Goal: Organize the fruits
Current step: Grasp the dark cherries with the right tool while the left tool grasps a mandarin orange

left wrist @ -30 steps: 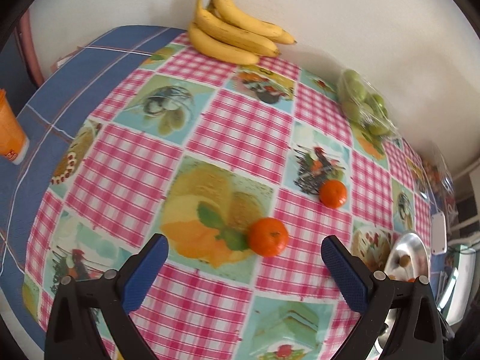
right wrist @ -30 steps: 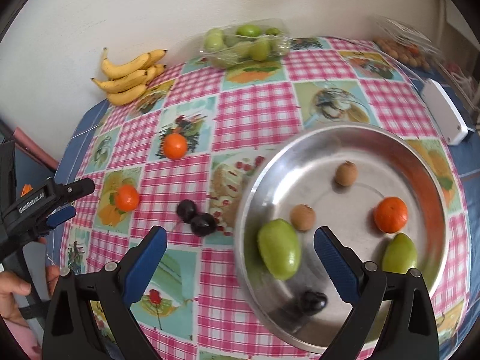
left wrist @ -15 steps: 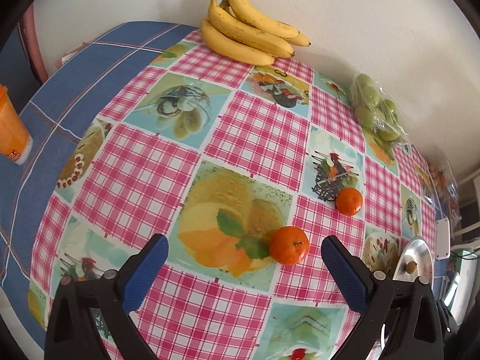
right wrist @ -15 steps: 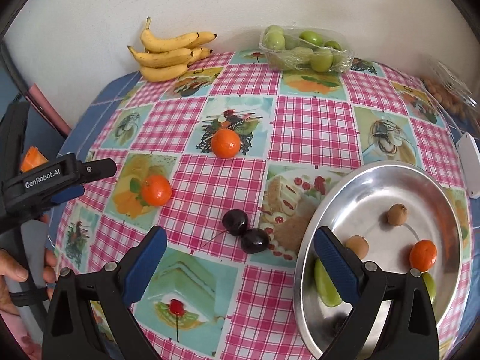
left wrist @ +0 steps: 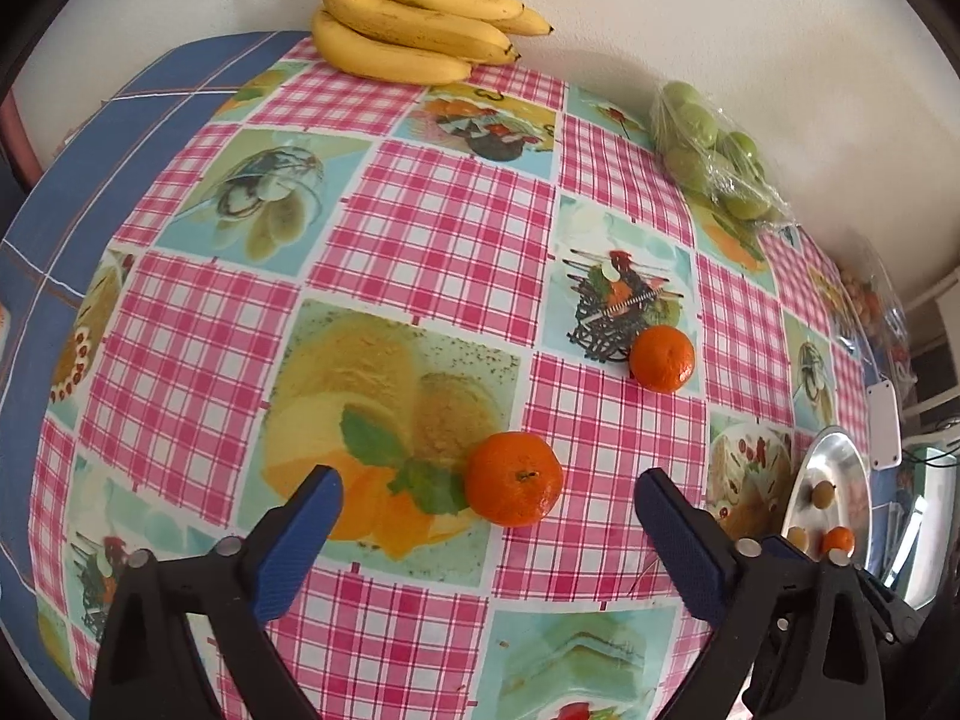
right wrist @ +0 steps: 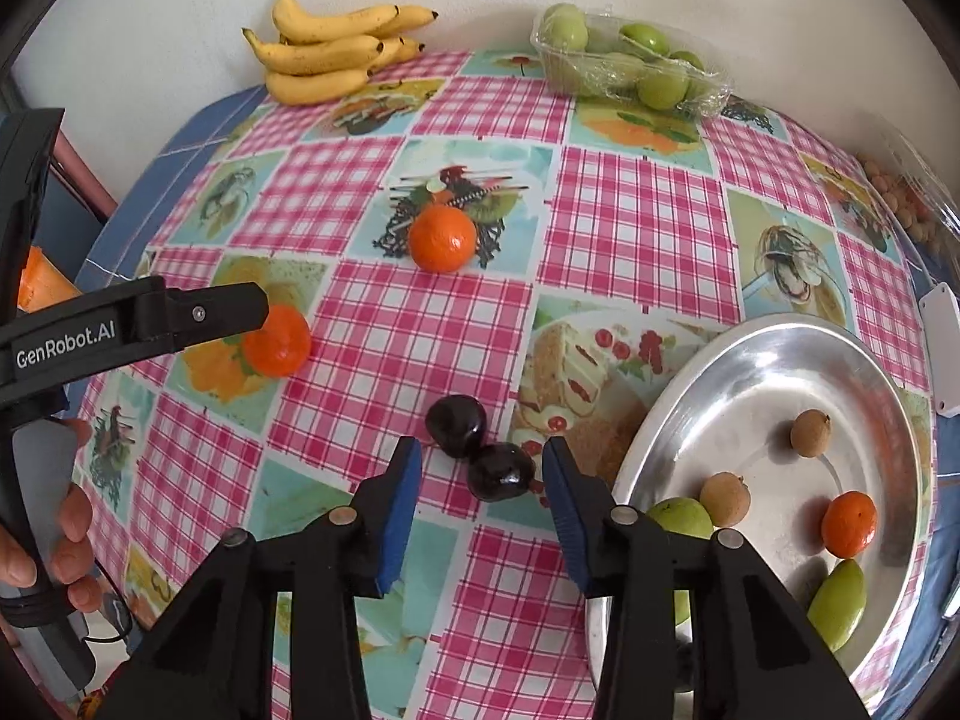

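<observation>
Over the tablecloth (right wrist: 630,228), right gripper (right wrist: 480,477) narrowed around dark plum (right wrist: 501,471), left gripper (left wrist: 486,495) still wide, nearer tangerine (left wrist: 514,478).

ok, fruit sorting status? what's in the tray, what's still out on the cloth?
Done: the metal tray already holds a tangerine, two small brown fruits and two green ones. In hand: nothing gripped. The left gripper is open around the near tangerine; the right gripper is open around the near dark plum. Left: both of those, the far tangerine and the second plum.
</observation>
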A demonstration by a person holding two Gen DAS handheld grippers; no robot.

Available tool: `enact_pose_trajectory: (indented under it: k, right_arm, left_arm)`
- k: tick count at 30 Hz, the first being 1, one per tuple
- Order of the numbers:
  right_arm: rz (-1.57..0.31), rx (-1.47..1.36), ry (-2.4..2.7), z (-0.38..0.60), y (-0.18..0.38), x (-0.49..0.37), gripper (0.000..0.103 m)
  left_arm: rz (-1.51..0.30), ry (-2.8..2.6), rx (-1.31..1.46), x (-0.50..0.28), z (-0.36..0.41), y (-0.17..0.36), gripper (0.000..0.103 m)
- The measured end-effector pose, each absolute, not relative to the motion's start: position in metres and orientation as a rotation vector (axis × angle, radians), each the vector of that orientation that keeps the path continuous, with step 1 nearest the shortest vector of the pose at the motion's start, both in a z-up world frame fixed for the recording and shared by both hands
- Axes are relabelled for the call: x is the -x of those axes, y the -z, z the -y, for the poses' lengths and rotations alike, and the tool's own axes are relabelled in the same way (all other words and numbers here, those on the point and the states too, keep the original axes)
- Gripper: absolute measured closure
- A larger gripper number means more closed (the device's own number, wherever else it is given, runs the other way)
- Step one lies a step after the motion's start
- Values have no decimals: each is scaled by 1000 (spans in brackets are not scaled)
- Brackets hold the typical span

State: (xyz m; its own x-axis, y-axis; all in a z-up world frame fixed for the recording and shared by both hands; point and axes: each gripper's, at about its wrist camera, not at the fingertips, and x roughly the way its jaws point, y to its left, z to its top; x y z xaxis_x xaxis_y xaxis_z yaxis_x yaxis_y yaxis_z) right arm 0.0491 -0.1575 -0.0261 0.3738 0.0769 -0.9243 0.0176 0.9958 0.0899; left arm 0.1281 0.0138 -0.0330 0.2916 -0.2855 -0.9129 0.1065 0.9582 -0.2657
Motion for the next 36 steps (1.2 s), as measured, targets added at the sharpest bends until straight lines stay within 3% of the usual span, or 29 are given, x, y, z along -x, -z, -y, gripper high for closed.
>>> enact_pose_trajectory:
  k: [13,21,36]
  right_arm:
    - [-1245,-33,11,156,45,-52,68]
    - [-1249,-39,-1,156,46,-52,74]
    - [-1250,-74,-3,159,43,-51,78]
  left_arm:
    - [-1305,286,169,-131,-4,51,26]
    - [-1322,306,202,-131,-4,54,60]
    - [-1310,319,227,-129,-9,46,61]
